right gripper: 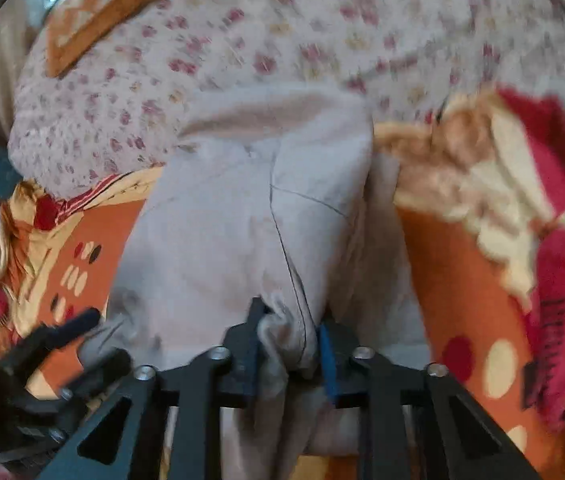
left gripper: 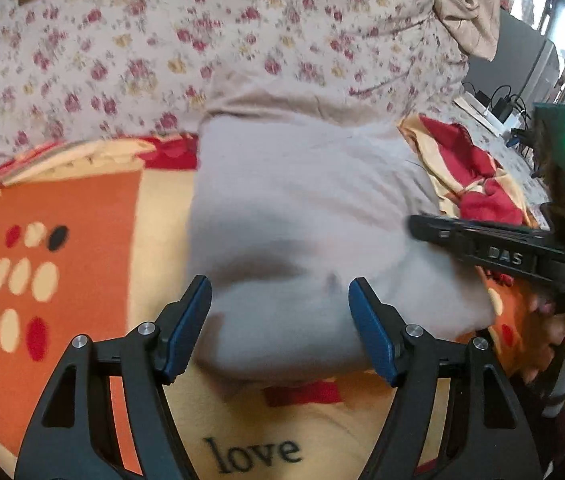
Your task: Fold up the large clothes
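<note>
Left wrist view: left tool [left gripper: 280, 320], jaws wide and holding nothing, poised over near edge of pale garment [left gripper: 302, 208], likely ready to pinch. Garment on orange blanket [left gripper: 62, 220]; floral quilt [left gripper: 162, 40] beyond it.

Right wrist view: right tool [right gripper: 288, 344] pinching bunched garment [right gripper: 242, 220] hem, probably to lift the fold. Bed surface; room cluttered.

The left claw [left gripper: 280, 320] is held open above the near edge of the grey garment [left gripper: 302, 208], spread on an orange blanket [left gripper: 62, 208].
</note>
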A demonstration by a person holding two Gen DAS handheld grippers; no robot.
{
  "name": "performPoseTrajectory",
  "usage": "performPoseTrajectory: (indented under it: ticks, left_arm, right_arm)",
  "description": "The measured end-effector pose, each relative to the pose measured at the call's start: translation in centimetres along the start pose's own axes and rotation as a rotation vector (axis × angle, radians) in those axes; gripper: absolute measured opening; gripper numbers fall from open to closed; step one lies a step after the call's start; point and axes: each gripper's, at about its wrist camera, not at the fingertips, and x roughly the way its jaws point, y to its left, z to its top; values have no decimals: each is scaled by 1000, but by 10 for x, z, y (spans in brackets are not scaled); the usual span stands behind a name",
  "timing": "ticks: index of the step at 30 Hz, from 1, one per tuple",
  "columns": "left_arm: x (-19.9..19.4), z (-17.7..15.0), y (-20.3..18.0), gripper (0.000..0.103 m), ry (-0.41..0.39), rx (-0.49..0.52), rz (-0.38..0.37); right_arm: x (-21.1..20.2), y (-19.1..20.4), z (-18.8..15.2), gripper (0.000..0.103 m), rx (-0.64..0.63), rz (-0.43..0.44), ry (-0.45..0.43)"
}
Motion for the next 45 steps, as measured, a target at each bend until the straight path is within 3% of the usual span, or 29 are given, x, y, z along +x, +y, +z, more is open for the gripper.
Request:
performPoseTrajectory:
  ticks: [2,4,7,9,12,15,19,22,23,24,26,29,32,36,39,40,41,43,44,45]
  left_arm:
    - [7,-1,5,72,14,-7,20]
    - [28,-3,12,72,92,-38,2]
    - [44,-8,24,72,147,-126,-40]
    - [43,-7,26,72,149,-135,-50]
    - [41,-4,21,72,135,-112,-29]
    - [43,-6,19,72,130,-104,-16]
    - [45,-5,22,74,135,-111,-29]
    - [47,-4,23,75,137,-110,-34]
    - [47,-3,23,75,136,-109,-35]
    - [48,-2,24,75,136,-109,-37]
    - [50,3,26,75,143,-117,-55]
    - [53,13,34,75,169,-163,-128]
    - [59,23,47,83,166,-217,-198]
    - [81,28,62,86,205,-294,-278]
    - [92,33,56,89,211,-256,-313]
    - [93,35,53,89,207,-239,-307]
    - [96,37,50,89,213,-225,-304]
    - [99,42,47,89,222,-203,-302]
    - [99,43,47,79,215,-206,-299]
    - [97,44,49,57,208,-215,-294]
  right_arm:
    - [6,-6,-7,16,4,-87,-13]
    - [25,-13,-11,16,36,-93,47]
    - [9,-15,-7,18,57,-79,-2]
    - [-7,-20,-1,44,112,-104,-43]
    - [-27,-16,13,46,123,-95,-133]
    - [-11,4,32,46,30,-68,-108]
    - [38,-9,37,45,42,-137,-22]
    - [46,-32,33,53,137,-57,-30]
    - [40,-38,35,60,155,-32,-26]
    - [35,-41,37,68,158,-22,-25]
    - [20,-46,41,72,145,18,-41]
    - [16,-53,40,89,107,105,-29]
    - [30,-59,33,90,99,156,30]
    - [56,-64,31,90,159,269,67]
    - [64,-64,38,90,179,315,81]
    - [65,-63,39,85,184,329,77]
    - [67,-62,40,70,193,354,76]
    - [67,-57,39,63,205,364,74]
    - [65,-54,40,57,203,362,71]
    - [60,-50,40,52,197,353,60]
